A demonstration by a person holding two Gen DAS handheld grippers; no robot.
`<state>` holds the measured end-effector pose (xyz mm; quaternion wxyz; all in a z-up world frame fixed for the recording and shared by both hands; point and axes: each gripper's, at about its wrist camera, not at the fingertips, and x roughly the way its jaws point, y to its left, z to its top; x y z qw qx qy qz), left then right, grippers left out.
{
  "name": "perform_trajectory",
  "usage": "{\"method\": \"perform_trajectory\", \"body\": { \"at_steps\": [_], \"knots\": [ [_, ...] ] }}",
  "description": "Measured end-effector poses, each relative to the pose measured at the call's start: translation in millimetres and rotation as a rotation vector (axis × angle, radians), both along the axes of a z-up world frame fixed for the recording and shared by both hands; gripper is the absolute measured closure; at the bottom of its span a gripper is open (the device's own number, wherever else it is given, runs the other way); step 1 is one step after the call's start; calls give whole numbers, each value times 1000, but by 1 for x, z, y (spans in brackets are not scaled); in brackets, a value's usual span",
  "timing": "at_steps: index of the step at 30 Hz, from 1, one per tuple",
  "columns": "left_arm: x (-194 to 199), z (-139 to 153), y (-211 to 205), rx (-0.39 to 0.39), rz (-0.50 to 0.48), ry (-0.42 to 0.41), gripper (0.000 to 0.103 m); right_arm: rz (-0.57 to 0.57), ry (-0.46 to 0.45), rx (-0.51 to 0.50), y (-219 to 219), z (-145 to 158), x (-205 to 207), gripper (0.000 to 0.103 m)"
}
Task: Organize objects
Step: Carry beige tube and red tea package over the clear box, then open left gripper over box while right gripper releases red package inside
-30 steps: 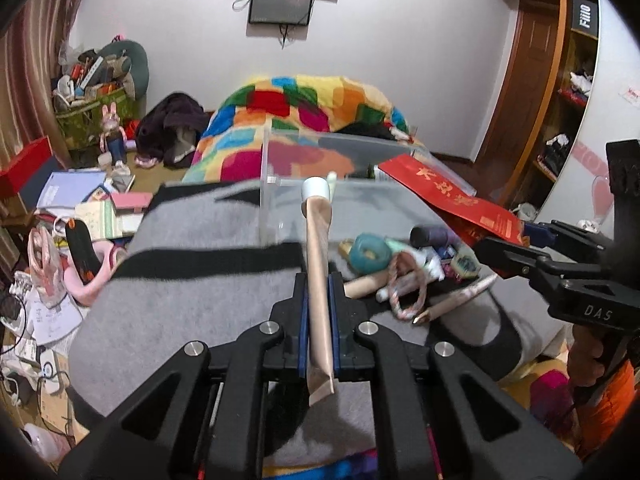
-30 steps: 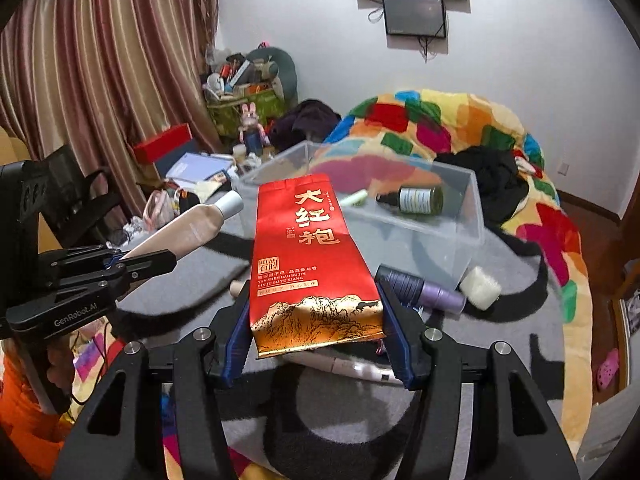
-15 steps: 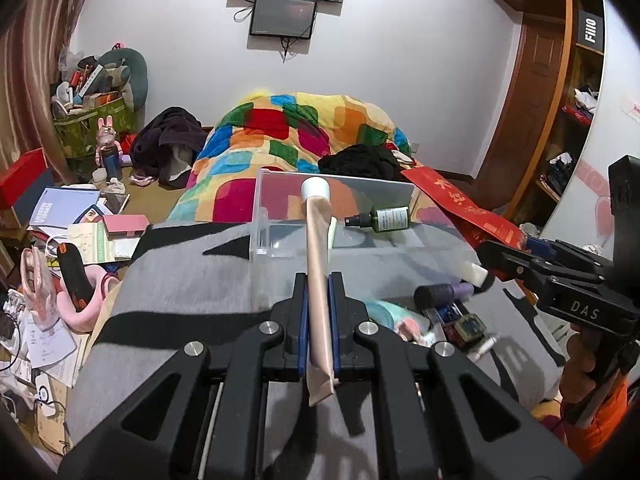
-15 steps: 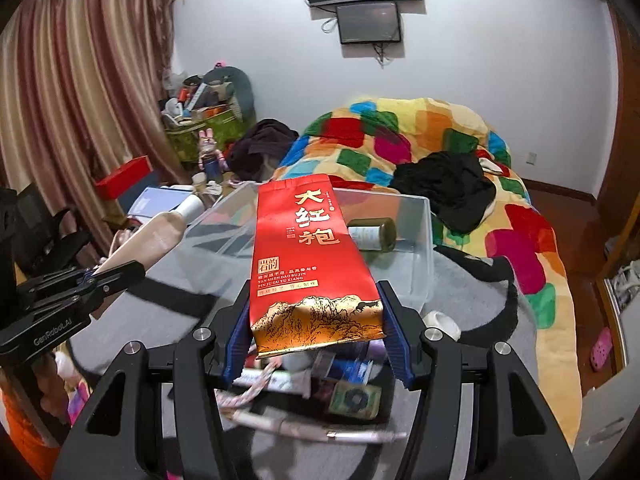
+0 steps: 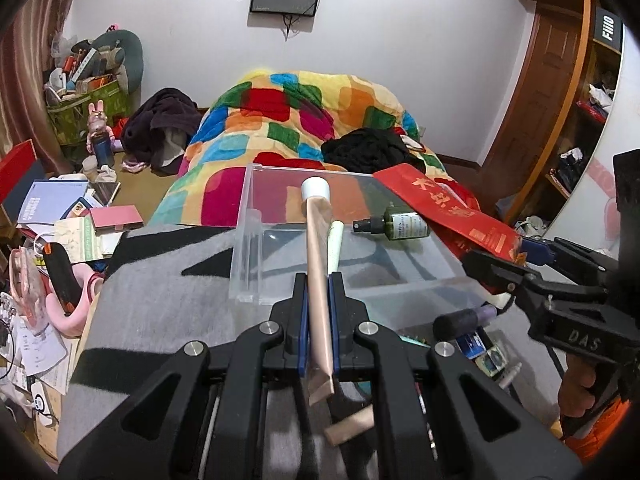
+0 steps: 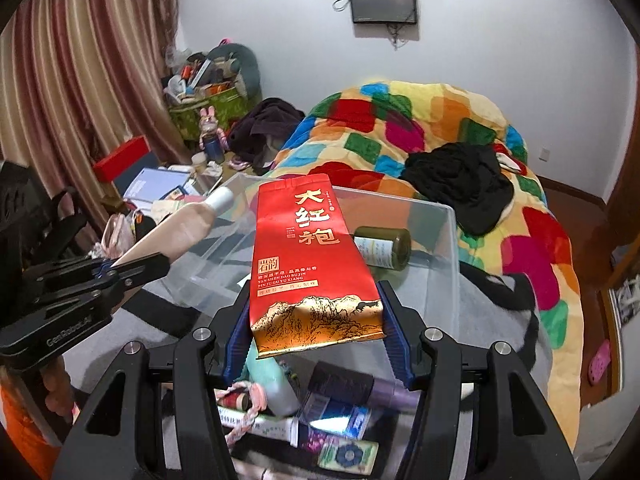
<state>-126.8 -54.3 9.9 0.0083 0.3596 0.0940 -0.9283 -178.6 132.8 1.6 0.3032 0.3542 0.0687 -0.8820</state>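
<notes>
Clear plastic bin [image 6: 448,248] rim beneath red pouch [image 6: 312,264], beige tube [image 5: 318,276], grippers clamped

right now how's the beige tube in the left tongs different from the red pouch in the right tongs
The beige tube is slim and plain with a white cap; the red pouch is wide, flat and printed with gold characters. The left tongs are nearly shut on the tube's thin flat end; the right tongs stand much wider around the pouch's bottom. Both point forward over the clear bin.
</notes>
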Motion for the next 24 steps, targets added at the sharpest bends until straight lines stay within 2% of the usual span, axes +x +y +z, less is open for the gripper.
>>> {"method": "perform_trajectory", "body": {
  "at_steps": [5,14,18,22,24],
  "knots": [
    [-17,-4,-1,13,-6,-28,95,44,-18,35,-13,-7,-15,50],
    [-31,-8,8,-10,-37,-56,93,17,-53,85,-18,-22,-38,48],
    [-27,-6,14,-27,-50,-47,93,7,-48,83,-9,-21,-34,37],
    [-22,-2,17,-29,-56,-40,92,1,-30,79,-3,-16,-26,37],
    [-19,2,17,-25,-57,-32,87,-1,-18,80,0,-13,-22,37]
  ]
}}
